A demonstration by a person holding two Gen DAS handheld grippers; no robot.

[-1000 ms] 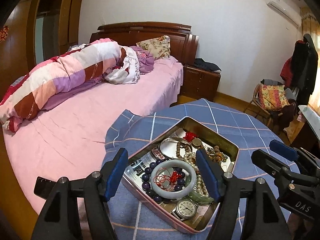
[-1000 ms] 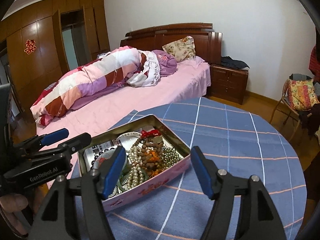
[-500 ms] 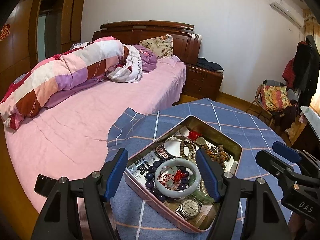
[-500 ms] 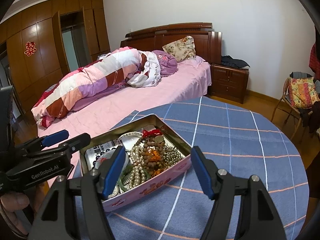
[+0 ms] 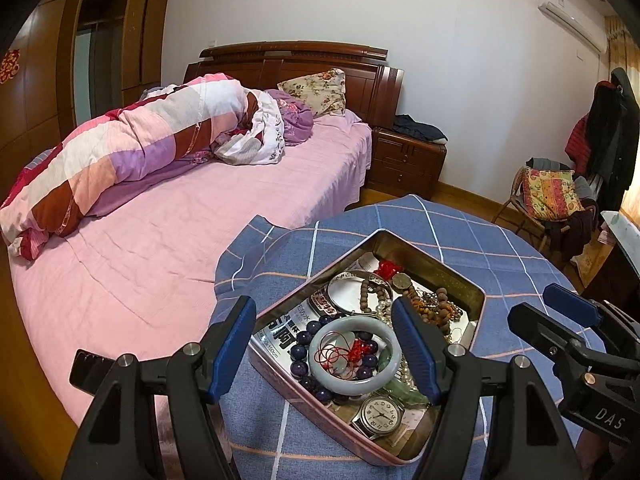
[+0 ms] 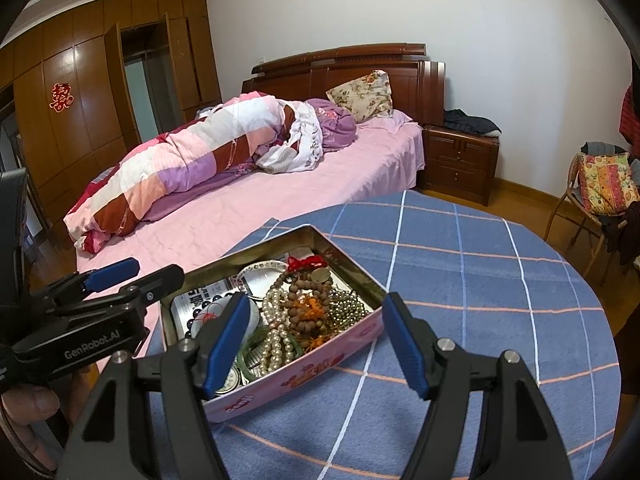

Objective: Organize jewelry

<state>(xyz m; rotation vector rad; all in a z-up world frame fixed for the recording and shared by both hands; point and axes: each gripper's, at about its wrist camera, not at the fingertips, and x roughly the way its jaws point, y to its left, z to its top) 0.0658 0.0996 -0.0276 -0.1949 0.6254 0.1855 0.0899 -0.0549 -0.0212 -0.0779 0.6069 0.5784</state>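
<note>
An open pink metal tin (image 5: pixel 478 322) (image 6: pixel 340 344) full of jewelry sits on a round table with a blue checked cloth (image 5: pixel 460 236) (image 6: pixel 480 280). In it lie a pale jade bangle (image 5: pixel 354 354) with red cord, dark purple beads (image 5: pixel 300 352), a wristwatch (image 5: pixel 378 418), a pearl string (image 6: pixel 276 336), brown wooden beads (image 6: pixel 308 304) and a silver bangle (image 5: pixel 360 280). My left gripper (image 5: pixel 324 354) is open and empty, hovering above the tin's near end. My right gripper (image 6: pixel 312 344) is open and empty, above the tin's right side.
A bed with a pink sheet (image 5: pixel 160 240) and a rolled quilt (image 5: pixel 120 156) stands just behind the table. A wooden nightstand (image 5: pixel 408 160) and a chair with a colourful cushion (image 5: pixel 550 196) stand further back. The table's right half (image 6: pixel 500 300) carries only cloth.
Both grippers have drifted slightly back and up from the tin, so it sits a little lower in the left view. Both stay open; nothing in the tin has moved.
</note>
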